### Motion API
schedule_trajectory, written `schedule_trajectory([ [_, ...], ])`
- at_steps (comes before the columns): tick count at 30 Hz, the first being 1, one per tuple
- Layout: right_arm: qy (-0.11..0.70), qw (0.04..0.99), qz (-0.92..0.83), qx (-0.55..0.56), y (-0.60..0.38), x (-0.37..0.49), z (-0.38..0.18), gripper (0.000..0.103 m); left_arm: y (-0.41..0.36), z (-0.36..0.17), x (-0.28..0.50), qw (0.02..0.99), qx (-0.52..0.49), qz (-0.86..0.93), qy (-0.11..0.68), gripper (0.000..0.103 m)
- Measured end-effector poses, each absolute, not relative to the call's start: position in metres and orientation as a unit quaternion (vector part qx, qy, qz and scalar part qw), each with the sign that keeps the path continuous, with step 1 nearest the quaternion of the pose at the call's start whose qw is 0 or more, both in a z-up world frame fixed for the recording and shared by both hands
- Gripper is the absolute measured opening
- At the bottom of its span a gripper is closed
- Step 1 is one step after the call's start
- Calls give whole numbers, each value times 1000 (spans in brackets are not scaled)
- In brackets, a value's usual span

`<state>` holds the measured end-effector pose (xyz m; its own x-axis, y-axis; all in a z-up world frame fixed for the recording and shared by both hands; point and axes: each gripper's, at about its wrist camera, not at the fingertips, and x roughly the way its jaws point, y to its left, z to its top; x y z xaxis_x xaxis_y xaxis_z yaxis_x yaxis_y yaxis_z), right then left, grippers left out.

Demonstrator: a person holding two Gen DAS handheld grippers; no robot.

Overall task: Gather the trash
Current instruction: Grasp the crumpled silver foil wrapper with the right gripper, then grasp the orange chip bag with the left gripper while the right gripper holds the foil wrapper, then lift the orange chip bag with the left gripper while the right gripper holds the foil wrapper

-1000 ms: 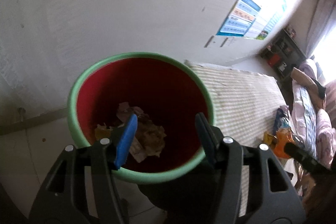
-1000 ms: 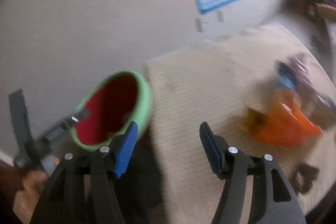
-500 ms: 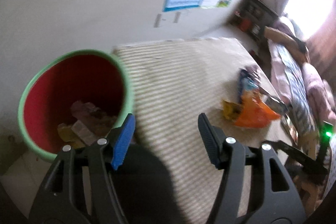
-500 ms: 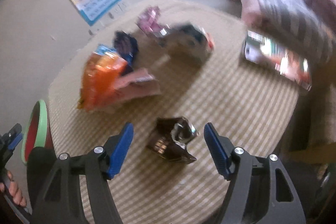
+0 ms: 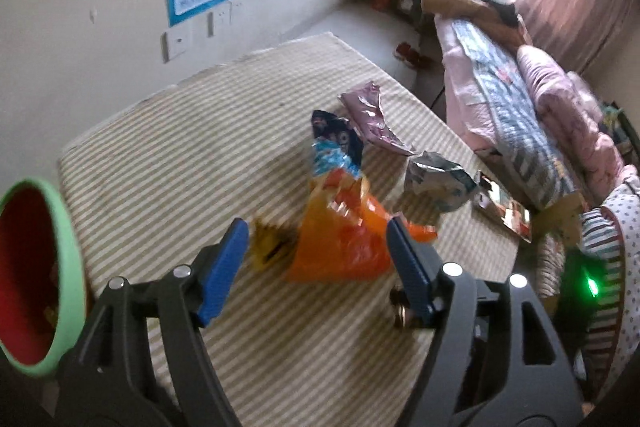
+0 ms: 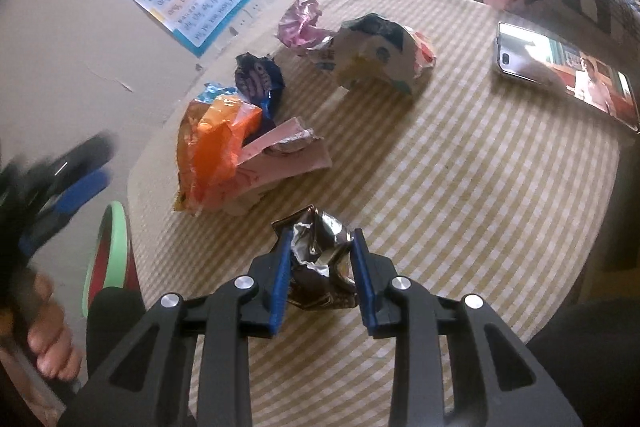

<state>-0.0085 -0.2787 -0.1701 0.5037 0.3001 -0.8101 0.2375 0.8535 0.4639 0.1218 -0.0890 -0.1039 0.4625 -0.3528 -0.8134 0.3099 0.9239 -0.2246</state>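
Right gripper (image 6: 320, 267): its 2 blue jaws are closing on a crumpled brown foil wrapper (image 6: 320, 259), which sits between the pads and bulges above them, resting on the striped tablecloth (image 6: 480, 187) near the table's front edge. Left gripper (image 5: 316, 263): jaws spread and opening, nothing between them, aimed over an orange bag (image 5: 340, 239) that lies just beyond the tips. The green-rimmed red bin (image 5: 68, 267) stands off the table's left edge, so the pinched wrapper likely travels leftward across the table; the left gripper is the nearer to the bin. Farther out lie a blue packet (image 5: 336, 143), a pink wrapper (image 5: 368, 115), a white carton (image 6: 372, 55) and a phone (image 6: 560, 67).
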Motion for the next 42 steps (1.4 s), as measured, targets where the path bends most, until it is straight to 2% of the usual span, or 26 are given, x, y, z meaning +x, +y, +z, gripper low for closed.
schedule_trajectory([
  [7, 495, 822, 24, 281, -279, -6, -172, 29, -130, -127, 155, 827, -37, -195, 527, 69],
  [14, 497, 817, 33, 290, -280, -1, -175, 30, -147, -147, 163, 820, 4, -167, 548, 68],
  [17, 500, 816, 38, 288, -278, 1, -176, 30, -151, -152, 161, 817, 23, -164, 553, 57],
  [20, 499, 817, 40, 286, -277, 2, -175, 30, -147, -153, 160, 820, 18, -161, 550, 53],
  [21, 499, 817, 40, 287, -277, 2, -175, 30, -146, -152, 160, 820, 17, -162, 549, 45],
  [29, 500, 817, 41, 285, -276, 4, -177, 30, -115, -116, 133, 840, -9, -176, 513, 38],
  [36, 503, 817, 40, 279, -273, 3, -179, 30, -67, -86, 97, 859, -31, -170, 483, 38],
  [42, 506, 818, 38, 272, -268, 5, -179, 31, -51, -120, 76, 849, 12, -143, 509, 39],
])
